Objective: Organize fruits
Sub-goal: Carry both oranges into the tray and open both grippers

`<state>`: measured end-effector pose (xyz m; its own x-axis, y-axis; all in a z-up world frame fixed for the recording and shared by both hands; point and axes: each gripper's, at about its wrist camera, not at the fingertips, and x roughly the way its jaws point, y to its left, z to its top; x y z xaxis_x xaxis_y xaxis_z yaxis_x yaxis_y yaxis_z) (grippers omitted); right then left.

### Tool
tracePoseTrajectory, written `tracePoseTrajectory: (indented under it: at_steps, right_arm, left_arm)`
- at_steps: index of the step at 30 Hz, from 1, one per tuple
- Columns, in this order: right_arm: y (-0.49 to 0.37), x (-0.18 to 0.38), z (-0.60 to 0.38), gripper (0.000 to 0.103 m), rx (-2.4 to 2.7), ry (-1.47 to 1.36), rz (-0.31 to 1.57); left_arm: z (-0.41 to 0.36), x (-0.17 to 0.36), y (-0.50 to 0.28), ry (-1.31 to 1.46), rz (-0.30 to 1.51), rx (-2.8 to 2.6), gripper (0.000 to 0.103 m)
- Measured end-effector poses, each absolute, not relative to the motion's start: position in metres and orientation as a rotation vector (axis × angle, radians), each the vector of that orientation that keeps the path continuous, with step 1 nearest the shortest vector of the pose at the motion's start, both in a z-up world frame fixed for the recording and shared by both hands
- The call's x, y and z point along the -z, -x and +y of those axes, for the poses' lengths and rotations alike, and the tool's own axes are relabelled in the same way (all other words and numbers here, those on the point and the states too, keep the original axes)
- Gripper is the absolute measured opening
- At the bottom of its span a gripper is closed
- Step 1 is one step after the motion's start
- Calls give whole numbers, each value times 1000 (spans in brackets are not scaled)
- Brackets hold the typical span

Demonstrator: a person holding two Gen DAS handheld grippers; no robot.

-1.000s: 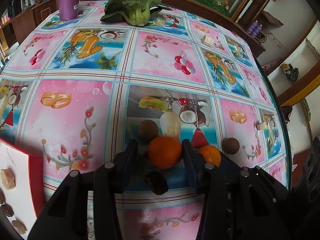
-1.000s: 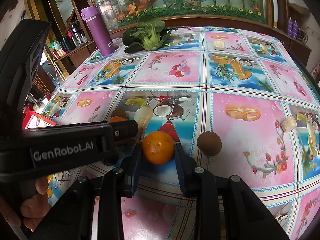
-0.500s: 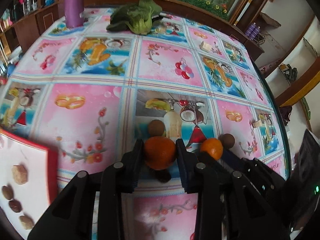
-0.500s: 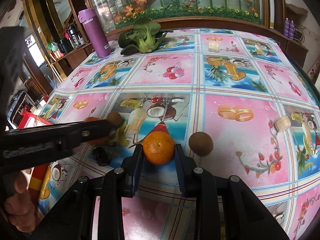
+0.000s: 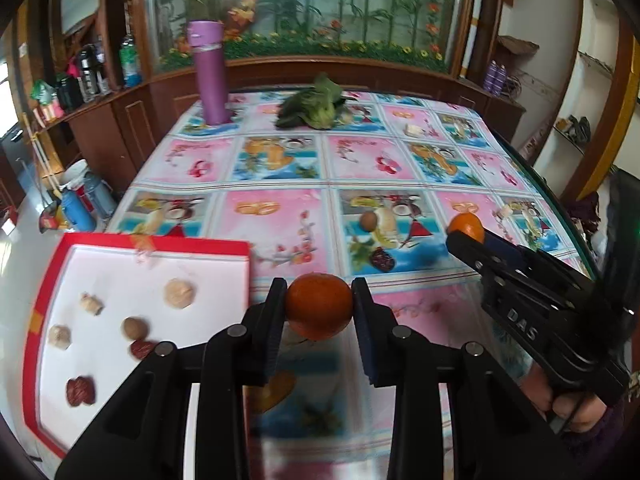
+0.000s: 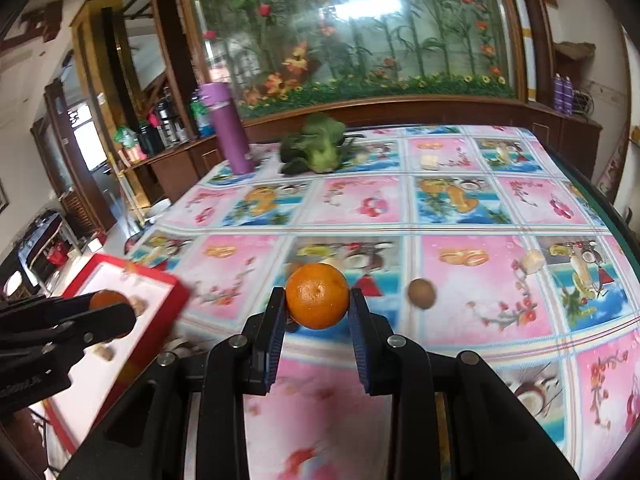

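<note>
My left gripper (image 5: 319, 304) is shut on an orange (image 5: 319, 310) and holds it above the table, just right of the red-rimmed white tray (image 5: 44, 292). My right gripper (image 6: 318, 304) is shut on a second orange (image 6: 318, 295), also raised over the table; from the left wrist view that orange (image 5: 466, 227) shows at the right. In the right wrist view the left gripper's orange (image 6: 107, 299) hangs over the tray (image 6: 176, 292). On the cloth lie a brown round fruit (image 5: 368, 220), a dark date-like fruit (image 5: 381, 259) and another brown fruit (image 6: 421, 293).
The tray holds several small pieces: pale lumps (image 5: 180, 293), a brown nut (image 5: 135, 327) and red dates (image 5: 81, 391). A purple bottle (image 5: 211, 72) and leafy greens (image 5: 316, 106) stand at the table's far side. The table edge (image 6: 600, 200) runs down the right.
Both grippers lifted their oranges off the table and pulled back. The left one swung left toward the tray, which now fills the lower left of its view.
</note>
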<state>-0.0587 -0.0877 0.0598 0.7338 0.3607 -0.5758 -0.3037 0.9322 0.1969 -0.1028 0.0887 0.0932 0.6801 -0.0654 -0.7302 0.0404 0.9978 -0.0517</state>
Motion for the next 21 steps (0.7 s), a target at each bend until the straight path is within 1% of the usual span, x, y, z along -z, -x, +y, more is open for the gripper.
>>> tracePoseTrajectory:
  at_steps: [10, 21]
  right_arm:
    - [102, -78, -18, 30, -501, -21, 635]
    - [126, -84, 50, 30, -588, 22, 643]
  left_arm:
    - [143, -93, 152, 58, 760, -58, 35]
    - [192, -96, 179, 101, 711, -147, 35]
